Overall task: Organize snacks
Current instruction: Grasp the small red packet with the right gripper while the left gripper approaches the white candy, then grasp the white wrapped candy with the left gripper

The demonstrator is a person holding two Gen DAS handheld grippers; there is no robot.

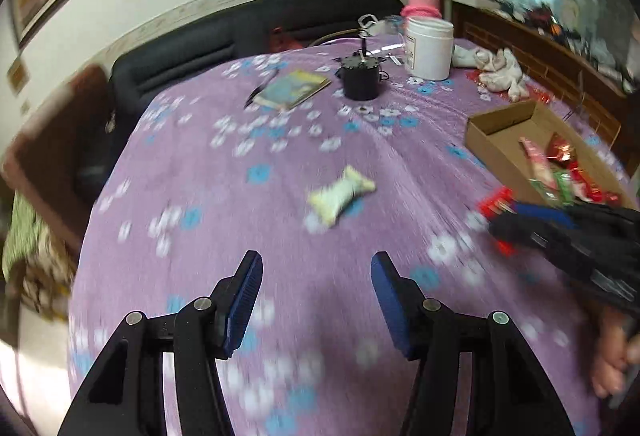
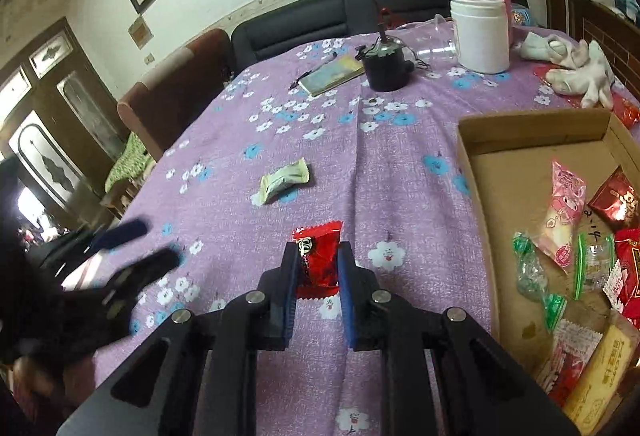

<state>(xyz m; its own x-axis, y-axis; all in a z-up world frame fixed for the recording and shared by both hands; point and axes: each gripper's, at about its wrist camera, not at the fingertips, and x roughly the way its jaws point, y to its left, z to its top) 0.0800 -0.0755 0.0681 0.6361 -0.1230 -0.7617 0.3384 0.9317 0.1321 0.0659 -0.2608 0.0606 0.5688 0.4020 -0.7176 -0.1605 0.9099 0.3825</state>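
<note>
The right gripper (image 2: pixel 318 268) has its blue pads closed on a red snack packet (image 2: pixel 319 256), which stands up between the jaws with its top edge clear above the fingertips. To the right of these jaws lies an open cardboard box (image 2: pixel 532 125) on the purple flowered tablecloth (image 2: pixel 400 171); inside it are other wrapped snacks, among them a pink packet (image 2: pixel 564 207) and green-ended sweets (image 2: pixel 532 272). Ahead of the jaws and a little left, a pale green snack packet (image 2: pixel 285 181) lies alone on the cloth, well apart from the box.

The left gripper (image 1: pixel 317 268) stands about half open with nothing between its pads, only cloth. The same pale green packet (image 1: pixel 343 193) lies ahead of its jaws, not touched. That view is smeared by motion, so finer detail is hard to make out. Beyond the packet stand a black pot-like thing (image 1: pixel 361 77), a booklet (image 1: pixel 294 88) and a white tub (image 1: pixel 429 48).
</note>
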